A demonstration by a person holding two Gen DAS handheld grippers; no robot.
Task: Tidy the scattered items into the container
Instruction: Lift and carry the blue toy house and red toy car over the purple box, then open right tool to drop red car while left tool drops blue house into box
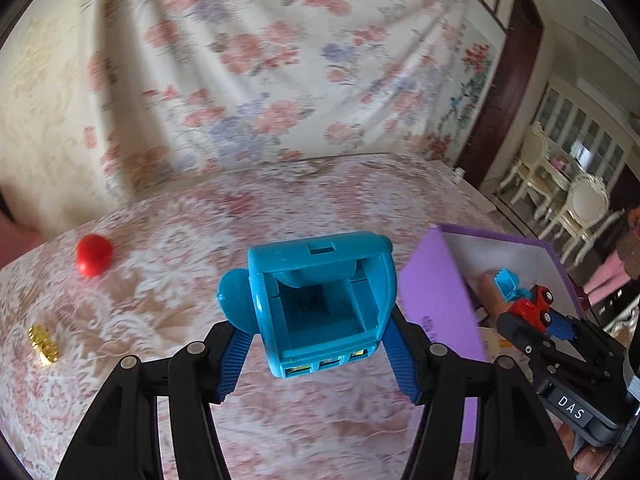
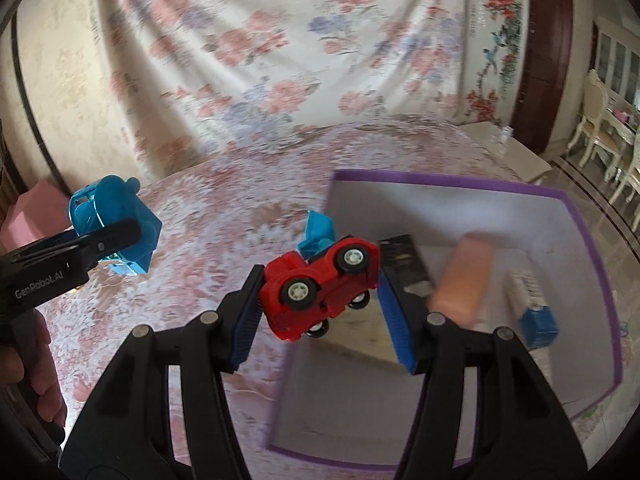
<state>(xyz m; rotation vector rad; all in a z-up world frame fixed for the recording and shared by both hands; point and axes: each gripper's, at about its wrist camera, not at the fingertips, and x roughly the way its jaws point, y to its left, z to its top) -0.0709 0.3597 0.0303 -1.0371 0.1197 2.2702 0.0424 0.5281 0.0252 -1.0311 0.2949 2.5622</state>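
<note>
left tool point(image 1: 316, 344) clamped on blue toy point(image 1: 316, 304) | right tool point(image 2: 320, 312) clamped on red truck point(image 2: 320, 284) above purple box point(image 2: 576, 220)

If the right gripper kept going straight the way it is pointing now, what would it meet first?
Probably the purple box. The right gripper, shut on the red toy truck, points over the box's near-left corner, so straight on the truck would likely reach the box's white inside, near the black item. Depth is unclear.
</note>
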